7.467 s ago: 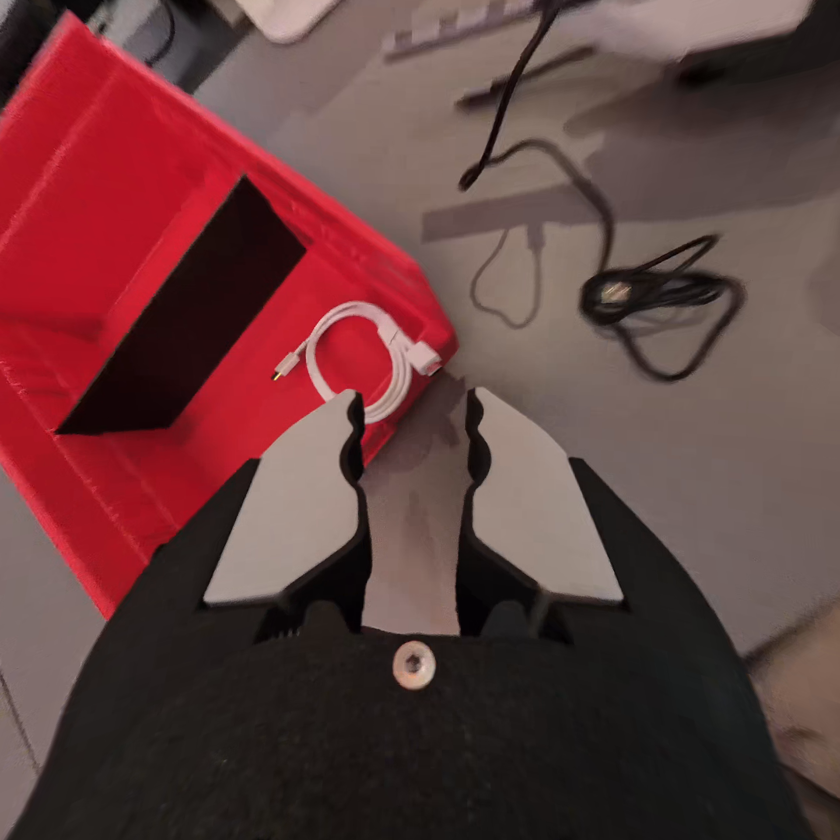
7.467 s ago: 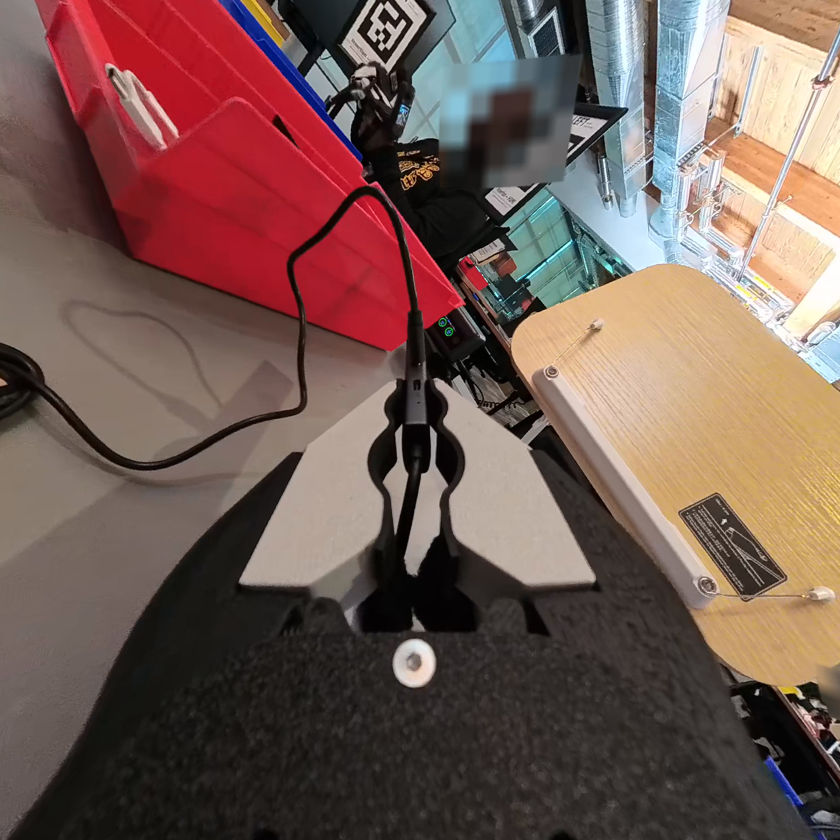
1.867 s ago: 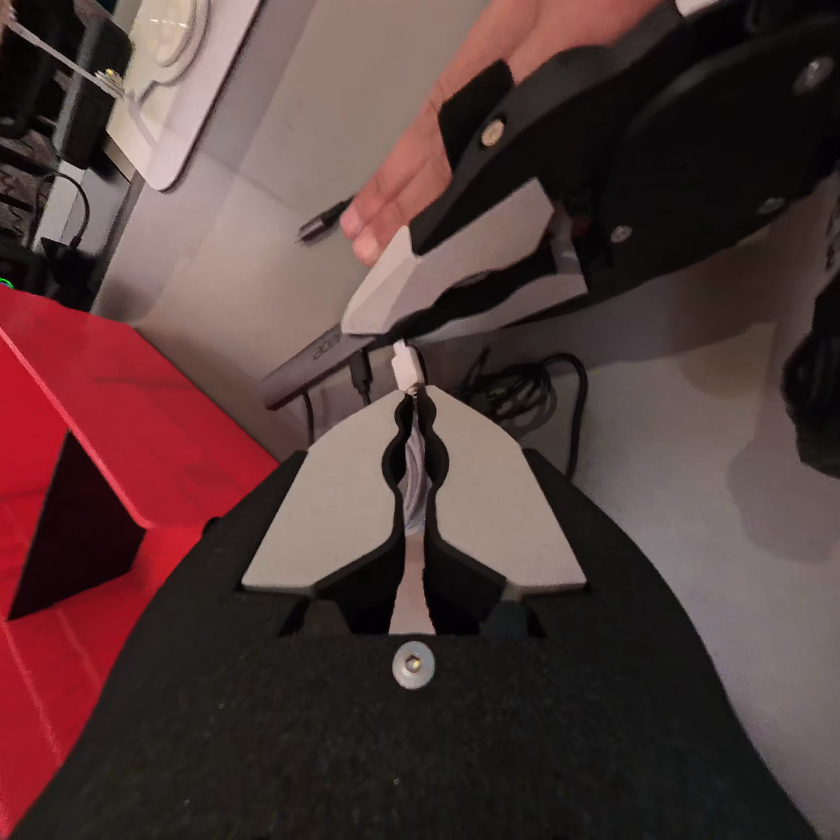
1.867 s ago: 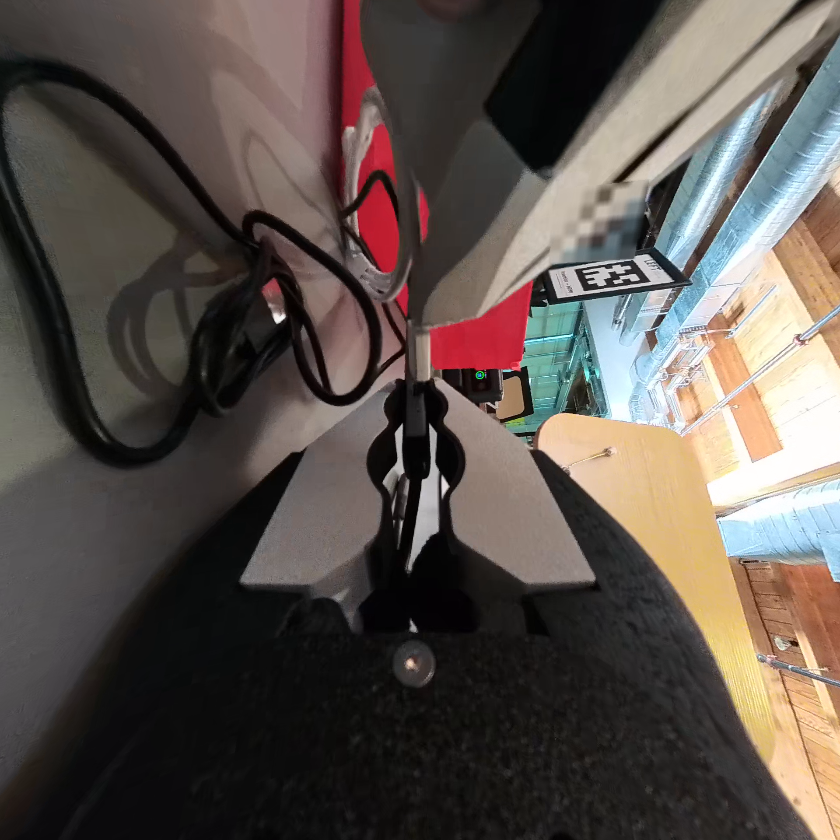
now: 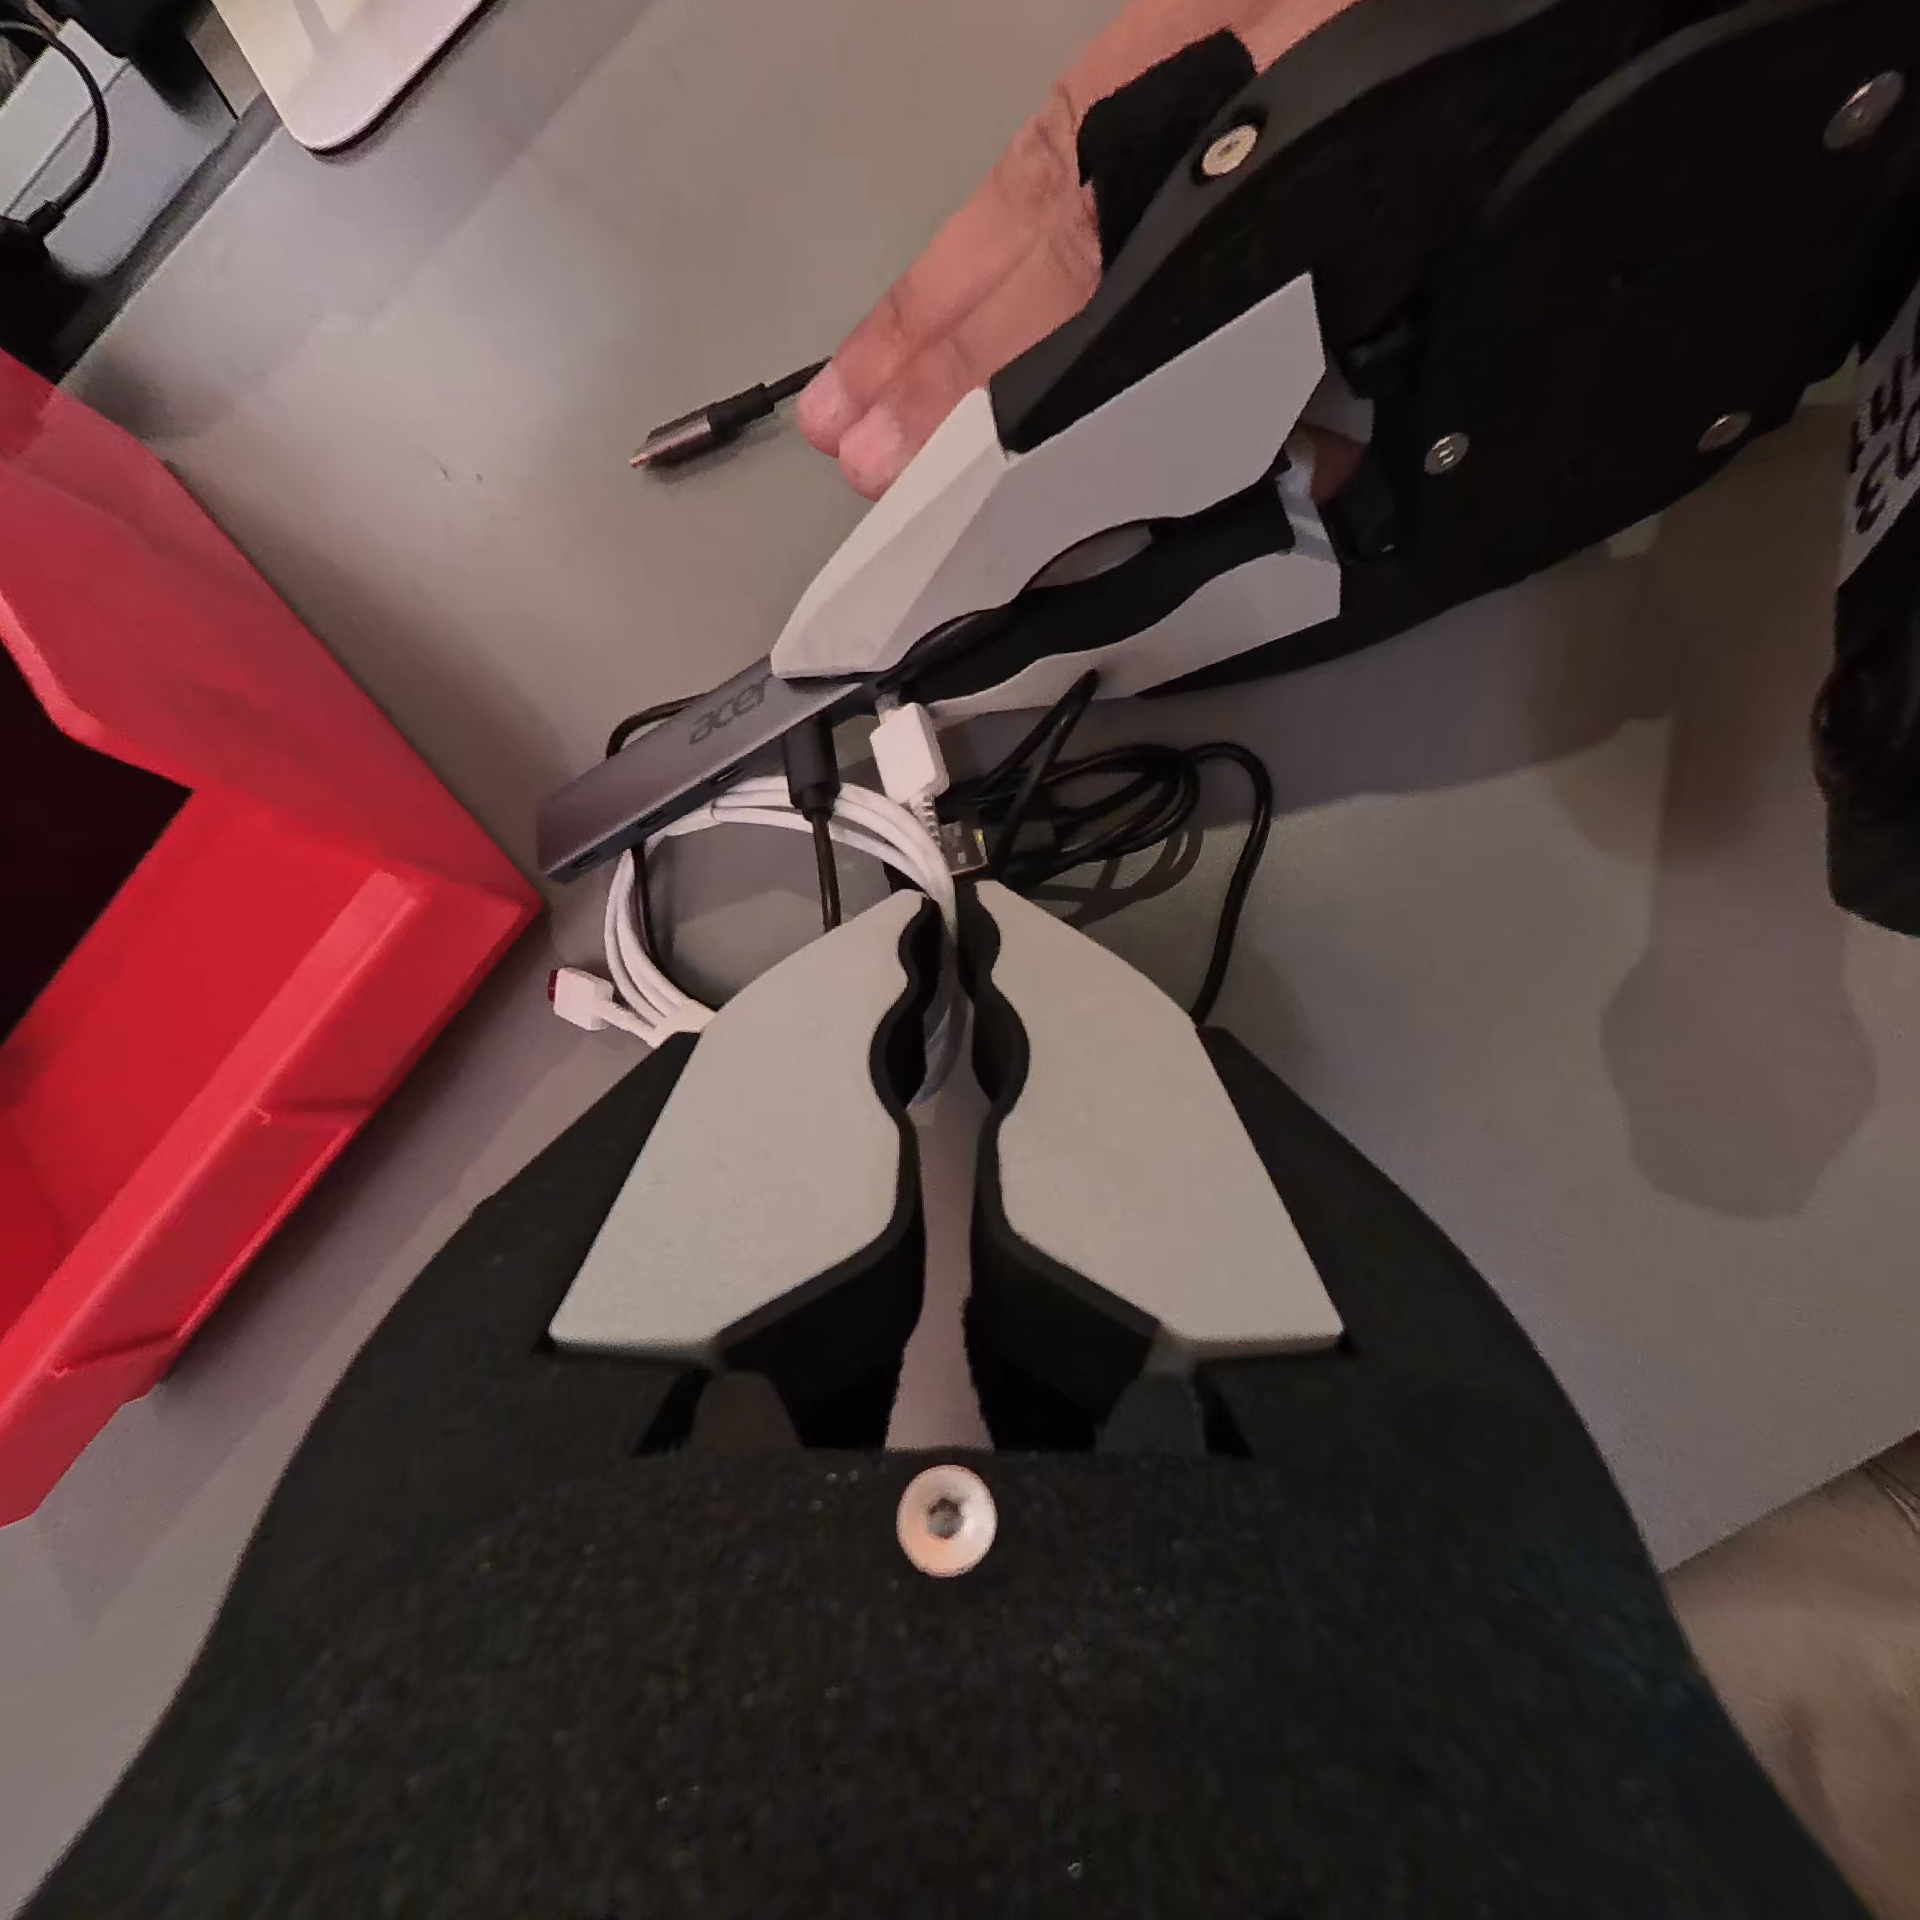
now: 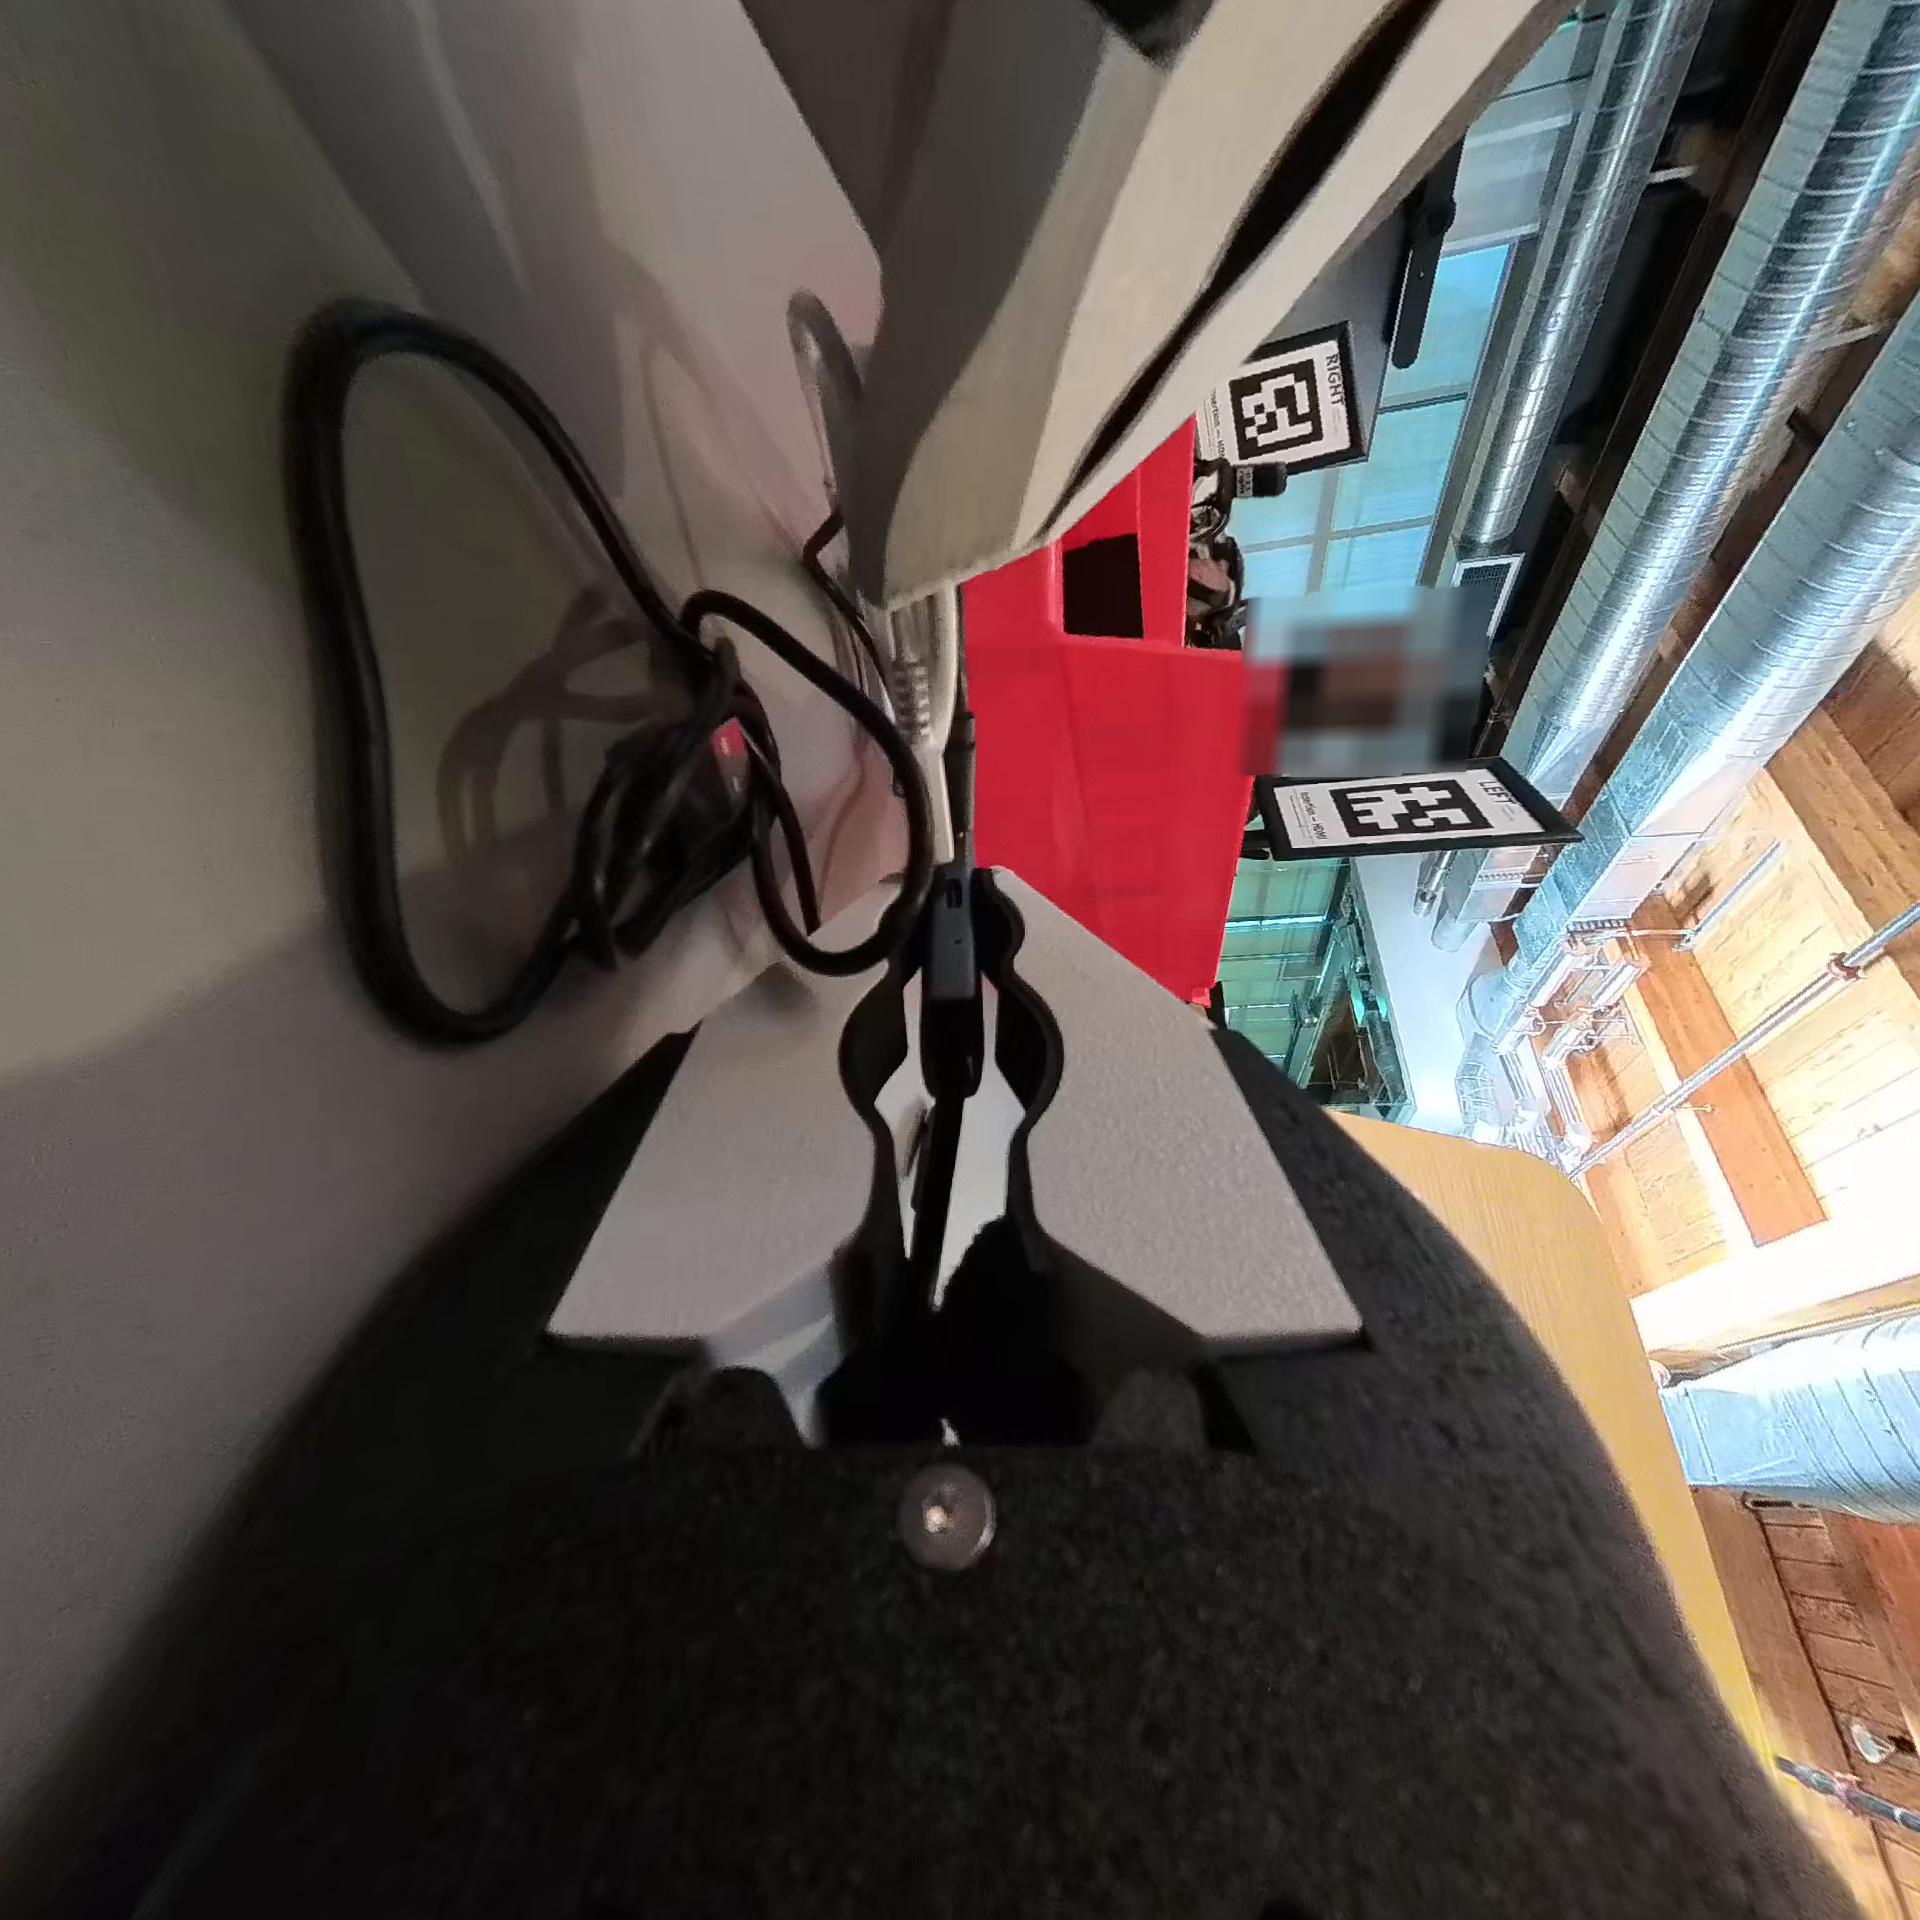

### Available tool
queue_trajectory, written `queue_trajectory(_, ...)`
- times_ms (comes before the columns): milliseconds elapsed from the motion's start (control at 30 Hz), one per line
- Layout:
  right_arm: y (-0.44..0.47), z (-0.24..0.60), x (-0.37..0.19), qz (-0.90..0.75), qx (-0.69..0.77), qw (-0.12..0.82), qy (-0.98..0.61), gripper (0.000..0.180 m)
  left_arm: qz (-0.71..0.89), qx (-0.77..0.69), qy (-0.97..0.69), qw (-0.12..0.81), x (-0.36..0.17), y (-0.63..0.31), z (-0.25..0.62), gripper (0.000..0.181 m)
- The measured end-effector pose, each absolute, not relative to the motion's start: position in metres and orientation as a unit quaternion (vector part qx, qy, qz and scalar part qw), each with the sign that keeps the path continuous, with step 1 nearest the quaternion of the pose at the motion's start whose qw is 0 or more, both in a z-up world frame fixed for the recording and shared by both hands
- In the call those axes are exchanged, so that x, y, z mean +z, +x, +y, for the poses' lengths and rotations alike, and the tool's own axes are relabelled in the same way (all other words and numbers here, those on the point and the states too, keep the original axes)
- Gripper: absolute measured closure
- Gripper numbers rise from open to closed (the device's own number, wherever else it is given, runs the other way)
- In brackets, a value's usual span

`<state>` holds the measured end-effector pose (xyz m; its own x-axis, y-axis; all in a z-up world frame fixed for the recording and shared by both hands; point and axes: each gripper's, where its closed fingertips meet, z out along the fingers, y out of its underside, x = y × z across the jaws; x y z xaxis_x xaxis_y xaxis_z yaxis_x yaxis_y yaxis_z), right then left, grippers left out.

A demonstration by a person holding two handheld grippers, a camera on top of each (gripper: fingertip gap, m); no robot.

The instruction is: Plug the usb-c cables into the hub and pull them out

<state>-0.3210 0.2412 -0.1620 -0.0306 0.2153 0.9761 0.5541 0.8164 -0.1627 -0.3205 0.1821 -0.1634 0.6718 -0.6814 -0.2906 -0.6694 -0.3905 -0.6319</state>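
Hub (image 5: 717, 769): slim grey bar, light, rigid, lifted over the table (image 5: 1455, 987), far end pinched in right gripper (image 5: 831, 665). Black plug (image 5: 808, 764) and white plug (image 5: 906, 750) seated. Plugs are best gripped by their stiff shells; cords limp. Left gripper (image 5: 948, 914): slightly parted, loose around white cord (image 5: 940, 1023).

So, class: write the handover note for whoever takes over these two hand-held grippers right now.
Right hand-held gripper: shut on the hub, holding it by one end.
Left hand-held gripper: fingers nearly closed around the white cable; gripped or loose, unclear.
Done: black plug and white plug both sit in the hub.
Left: pull both plugs out.
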Motion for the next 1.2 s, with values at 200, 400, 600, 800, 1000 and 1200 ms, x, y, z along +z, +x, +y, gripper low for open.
queue_trajectory(200,-0.320,0.242,-0.162,-0.705,-0.126,0.640,-0.279,0.171,0.426,0.021,-0.819,0.383,-0.161,-0.319,0.183,0.178)
queue_trajectory(400,-0.319,0.242,-0.163,-0.706,-0.123,0.638,-0.282,0.171,0.444,0.064,-0.805,0.390,-0.162,-0.315,0.182,0.178)
queue_trajectory(600,-0.318,0.242,-0.162,-0.705,-0.121,0.638,-0.284,0.171,0.435,0.079,-0.802,0.401,-0.158,-0.315,0.184,0.178)
queue_trajectory(800,-0.318,0.242,-0.161,-0.704,-0.118,0.639,-0.287,0.170,0.428,0.107,-0.795,0.417,-0.154,-0.317,0.186,0.178)
queue_trajectory(1000,-0.317,0.244,-0.161,-0.701,-0.116,0.638,-0.297,0.170,0.434,0.146,-0.780,0.427,-0.153,-0.318,0.190,0.178)
queue_trajectory(1200,-0.316,0.245,-0.162,-0.701,-0.108,0.635,-0.307,0.171,0.455,0.199,-0.751,0.435,-0.153,-0.318,0.193,0.178)
